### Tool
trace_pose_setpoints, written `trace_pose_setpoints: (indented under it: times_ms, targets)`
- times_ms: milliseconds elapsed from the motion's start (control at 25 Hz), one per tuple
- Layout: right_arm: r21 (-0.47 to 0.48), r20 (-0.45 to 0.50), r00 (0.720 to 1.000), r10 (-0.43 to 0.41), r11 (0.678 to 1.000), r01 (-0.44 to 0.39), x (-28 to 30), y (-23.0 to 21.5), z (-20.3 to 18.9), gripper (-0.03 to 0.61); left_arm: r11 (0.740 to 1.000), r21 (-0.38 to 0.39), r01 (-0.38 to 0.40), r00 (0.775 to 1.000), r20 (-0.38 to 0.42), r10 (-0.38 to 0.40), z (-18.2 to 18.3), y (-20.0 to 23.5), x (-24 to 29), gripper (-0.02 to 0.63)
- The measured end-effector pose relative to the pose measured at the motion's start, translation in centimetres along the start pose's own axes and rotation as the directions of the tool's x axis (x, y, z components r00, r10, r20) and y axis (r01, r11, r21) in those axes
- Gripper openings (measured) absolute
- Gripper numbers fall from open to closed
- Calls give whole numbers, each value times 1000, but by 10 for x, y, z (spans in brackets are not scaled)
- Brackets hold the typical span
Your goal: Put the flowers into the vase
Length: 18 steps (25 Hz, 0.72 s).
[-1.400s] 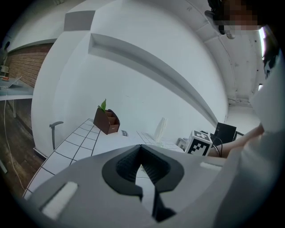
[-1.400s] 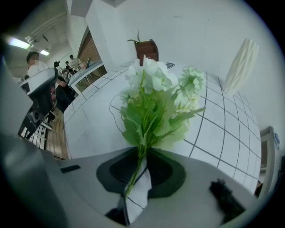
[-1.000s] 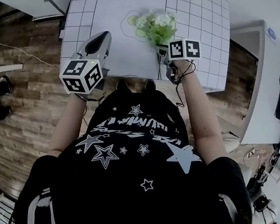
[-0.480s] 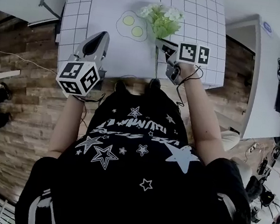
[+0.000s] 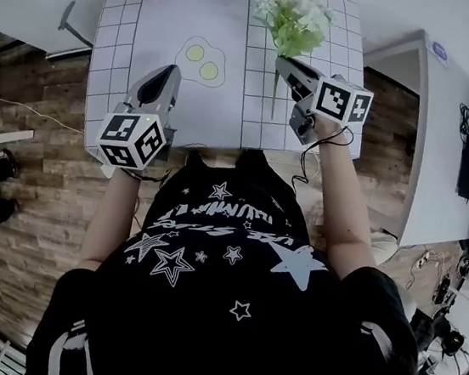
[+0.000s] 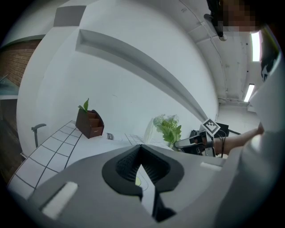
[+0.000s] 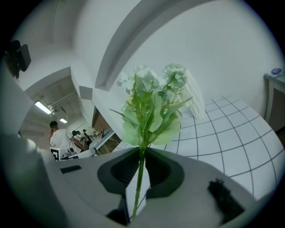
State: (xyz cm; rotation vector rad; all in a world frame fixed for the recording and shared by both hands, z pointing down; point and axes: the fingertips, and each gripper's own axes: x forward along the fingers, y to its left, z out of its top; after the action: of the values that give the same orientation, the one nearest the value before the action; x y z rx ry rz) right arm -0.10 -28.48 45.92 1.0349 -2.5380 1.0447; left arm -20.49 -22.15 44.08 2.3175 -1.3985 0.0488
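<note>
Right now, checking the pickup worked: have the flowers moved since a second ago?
Yes. In the head view the flowers, in the right gripper, overlapped the fried-egg drawing; now they are clear of it, to its upper right.

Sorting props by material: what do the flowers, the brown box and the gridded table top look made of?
Flowers: probably artificial, plastic or fabric; pale matte leaves on a thin, stiff stem.
Brown box: looks like matte dark wood, with stepped compartments; possibly board.
Table top: smooth white sheet printed with grid lines, paper or vinyl; cannot tell which.
</note>
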Motion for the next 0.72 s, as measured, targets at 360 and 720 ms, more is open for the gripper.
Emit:
trace_pose_setpoints:
  times_ms: [360,720]
  targets:
    - [-36,140,990,30,999,-25,-49,-56,73,48,996,85,33,999,1,-33,21,-62,68,9]
    - [-116,198,979,47,993,-25,-90,-105,141,48,991,131,39,999,14,-41,48,-112,143,9]
